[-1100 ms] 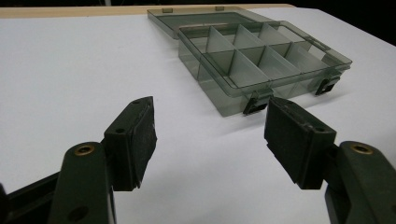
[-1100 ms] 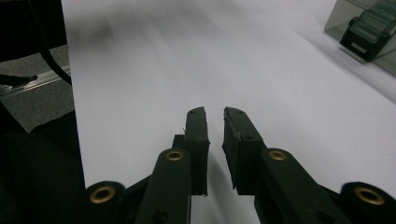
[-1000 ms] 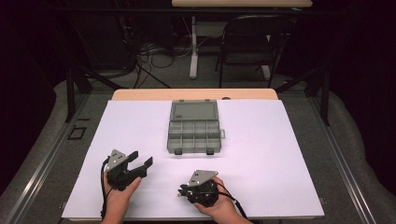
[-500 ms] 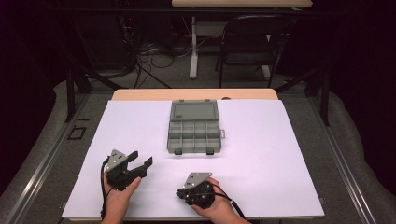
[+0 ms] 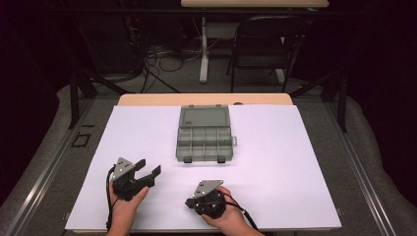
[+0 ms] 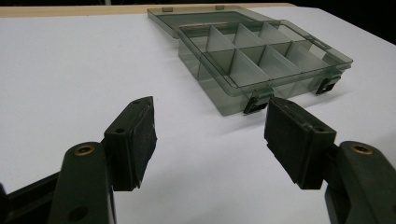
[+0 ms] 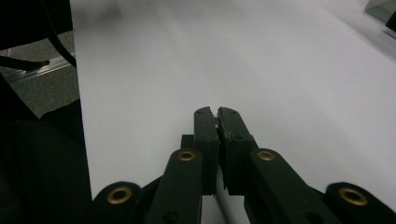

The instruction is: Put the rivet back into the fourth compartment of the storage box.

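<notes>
A grey see-through compartment box (image 5: 203,139) lies on the white table with its lid (image 5: 204,117) folded back; the dividers and front latches of the box (image 6: 261,60) are plain to see and the compartments look empty. My left gripper (image 5: 149,168) is open and points at the box from the near left, well short of it, with nothing between the pads of the gripper (image 6: 210,135). My right gripper (image 5: 191,202) rests near the front edge. Its jaws have just been closing and now meet, the gripper (image 7: 217,112) shut with nothing between them.
White paper (image 5: 275,162) covers the table top, with a wooden strip (image 5: 147,100) at the far edge. A cable (image 5: 246,216) trails from the right gripper. Beyond the table are a chair (image 5: 265,44) and floor cables. A corner of the box (image 7: 384,9) sits far off in the right gripper view.
The right gripper's jaws have come together. Both hands and the box have stayed where they were.
</notes>
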The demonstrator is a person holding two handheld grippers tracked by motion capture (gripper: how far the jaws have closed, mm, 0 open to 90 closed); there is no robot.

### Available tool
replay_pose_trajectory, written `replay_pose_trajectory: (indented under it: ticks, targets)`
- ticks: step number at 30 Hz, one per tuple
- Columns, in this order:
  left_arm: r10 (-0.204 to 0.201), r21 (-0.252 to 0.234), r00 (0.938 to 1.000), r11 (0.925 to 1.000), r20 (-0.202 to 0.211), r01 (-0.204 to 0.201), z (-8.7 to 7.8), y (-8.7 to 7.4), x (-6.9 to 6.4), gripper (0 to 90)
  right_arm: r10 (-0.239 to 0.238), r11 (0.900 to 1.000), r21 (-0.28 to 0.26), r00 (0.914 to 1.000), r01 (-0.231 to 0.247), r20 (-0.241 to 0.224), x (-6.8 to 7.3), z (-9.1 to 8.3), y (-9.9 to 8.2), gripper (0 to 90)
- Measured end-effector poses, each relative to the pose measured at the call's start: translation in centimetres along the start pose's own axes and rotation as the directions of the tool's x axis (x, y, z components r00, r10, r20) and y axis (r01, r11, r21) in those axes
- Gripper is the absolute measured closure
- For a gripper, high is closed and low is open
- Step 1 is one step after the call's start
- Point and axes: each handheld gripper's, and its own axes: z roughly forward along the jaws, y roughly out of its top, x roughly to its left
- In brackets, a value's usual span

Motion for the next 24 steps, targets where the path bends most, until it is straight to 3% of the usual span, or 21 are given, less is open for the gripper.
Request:
replay_pose_trajectory:
  ticks: [12,24]
  targets:
    - [-0.002,-0.002,1.0,1.0,-0.001,0.002,0.0,0.0,0.0,34.0,0.008,0.9994,-0.033,1.0,-0.008,0.004,-0.4,-0.7,0.1,86.8]
    - [-0.006,-0.009,1.0,0.9999,-0.003,0.006,0.0,0.0,0.1,34.0,0.043,0.9957,-0.084,0.998,-0.039,0.046,-1.4,-2.4,0.3,86.8]
